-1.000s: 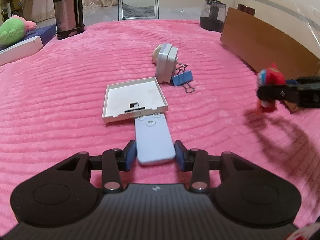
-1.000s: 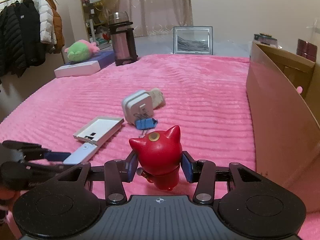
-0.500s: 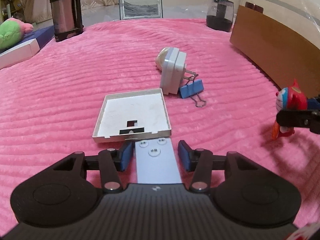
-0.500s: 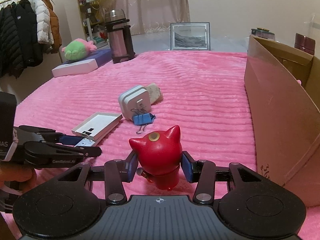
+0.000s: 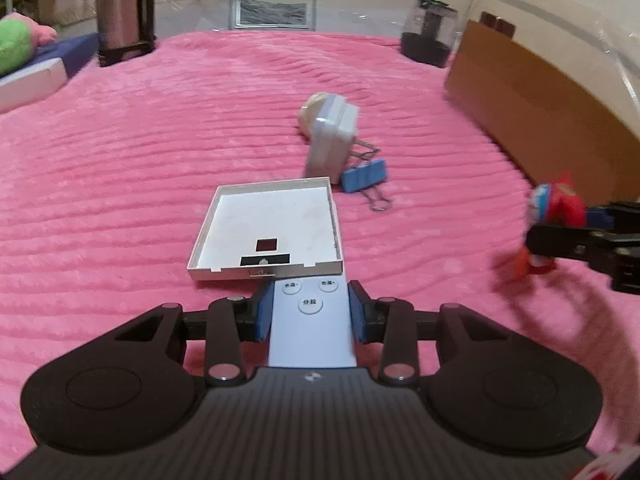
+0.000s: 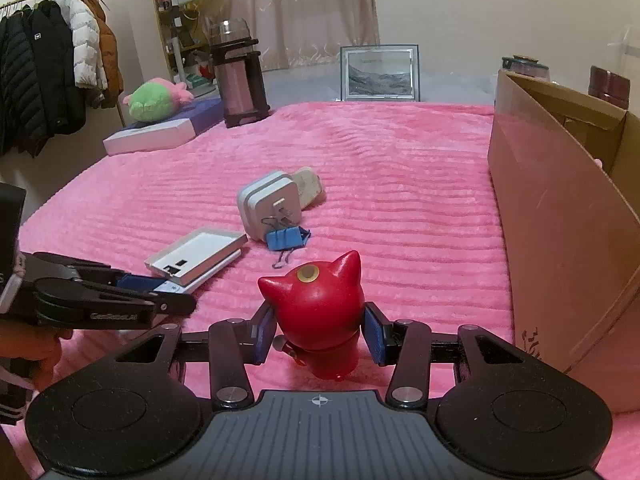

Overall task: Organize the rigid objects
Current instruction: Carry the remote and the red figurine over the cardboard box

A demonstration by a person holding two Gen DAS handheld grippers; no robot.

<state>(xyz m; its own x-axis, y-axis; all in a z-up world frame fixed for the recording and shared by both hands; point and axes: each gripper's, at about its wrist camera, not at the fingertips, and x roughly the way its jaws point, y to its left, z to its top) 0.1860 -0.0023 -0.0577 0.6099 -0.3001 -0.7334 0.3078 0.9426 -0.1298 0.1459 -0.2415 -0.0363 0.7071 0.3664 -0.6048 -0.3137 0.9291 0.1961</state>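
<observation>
My left gripper [image 5: 310, 312] is shut on a pale blue remote [image 5: 310, 322] whose far end tucks under a shallow white tray [image 5: 269, 229] on the pink blanket. My right gripper [image 6: 318, 330] is shut on a red horned figurine [image 6: 316, 312] and holds it just above the blanket. The figurine also shows at the right of the left wrist view [image 5: 558, 212]. A white plug adapter [image 6: 269, 204], a blue binder clip [image 6: 285, 239] and a cream object [image 6: 307, 186] lie together mid-blanket. The left gripper shows in the right wrist view [image 6: 160, 294].
An open cardboard box [image 6: 560, 216] stands at the right. A thermos in a dark holder [image 6: 238, 76], a framed picture [image 6: 379, 72], a dark jar [image 5: 428, 36] and a plush toy on a flat box [image 6: 156, 100] sit beyond the blanket. Coats hang at the far left.
My left gripper slid forward along the remote and closed on it. My right gripper carried the figurine slightly forward, closer to the cardboard box.
</observation>
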